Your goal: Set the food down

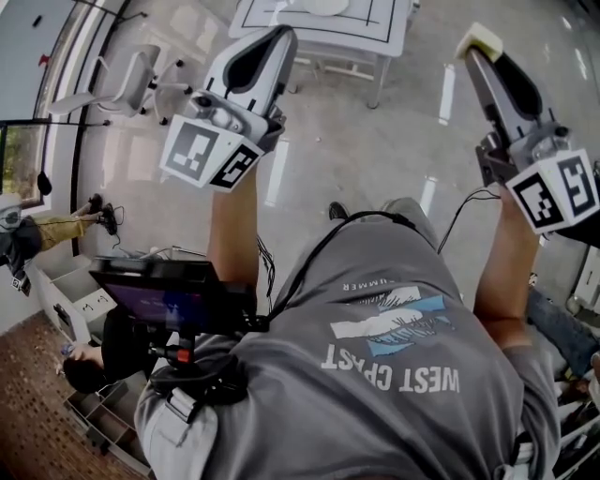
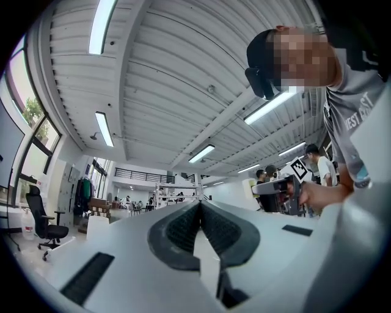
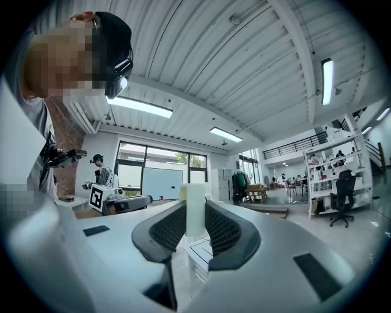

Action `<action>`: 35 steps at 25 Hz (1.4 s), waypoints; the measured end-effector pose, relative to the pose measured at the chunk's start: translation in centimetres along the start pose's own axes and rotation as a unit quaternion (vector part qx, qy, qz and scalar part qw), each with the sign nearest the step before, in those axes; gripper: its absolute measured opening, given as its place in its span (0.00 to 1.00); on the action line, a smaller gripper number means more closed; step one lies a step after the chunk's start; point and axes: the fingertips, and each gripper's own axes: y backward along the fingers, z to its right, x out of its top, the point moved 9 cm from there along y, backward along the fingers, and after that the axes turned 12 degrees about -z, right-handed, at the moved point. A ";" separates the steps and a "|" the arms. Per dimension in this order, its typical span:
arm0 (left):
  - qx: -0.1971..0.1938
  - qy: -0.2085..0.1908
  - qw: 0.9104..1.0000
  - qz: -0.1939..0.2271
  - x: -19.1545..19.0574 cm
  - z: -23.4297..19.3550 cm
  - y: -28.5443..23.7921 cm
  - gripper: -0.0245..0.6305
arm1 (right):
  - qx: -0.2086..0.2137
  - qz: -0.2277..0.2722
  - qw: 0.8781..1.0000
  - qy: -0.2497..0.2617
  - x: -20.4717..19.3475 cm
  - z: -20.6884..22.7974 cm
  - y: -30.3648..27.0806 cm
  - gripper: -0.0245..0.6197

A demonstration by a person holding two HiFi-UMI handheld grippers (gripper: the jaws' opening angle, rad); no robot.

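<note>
My right gripper (image 1: 474,52) is shut on the food, a pale cream block (image 1: 480,39) that stands upright out of its tips. The right gripper view shows that block (image 3: 195,211) pinched between the dark ribbed pads (image 3: 227,231). To the left, my left gripper (image 1: 279,37) is held out at about the same height, shut with nothing in it; in the left gripper view its pads (image 2: 183,227) meet along one line. Both grippers are in the air over a grey floor. Ahead stands a white table (image 1: 386,26) marked with black lines, and something round and white (image 1: 317,6) lies at its far edge.
An office chair (image 1: 131,80) stands on the floor ahead at the left. A dark screen rig (image 1: 169,295) hangs at my chest. Boxes and a person sit low at the left edge (image 1: 80,361). Shelving (image 3: 330,165) and another chair (image 3: 343,195) stand far off.
</note>
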 end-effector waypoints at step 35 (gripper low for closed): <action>0.069 0.010 0.997 -0.042 -1.3 -13.2 -13.5 0.05 | 0.084 -0.019 0.996 -0.030 0.4 17.2 -19.4 0.18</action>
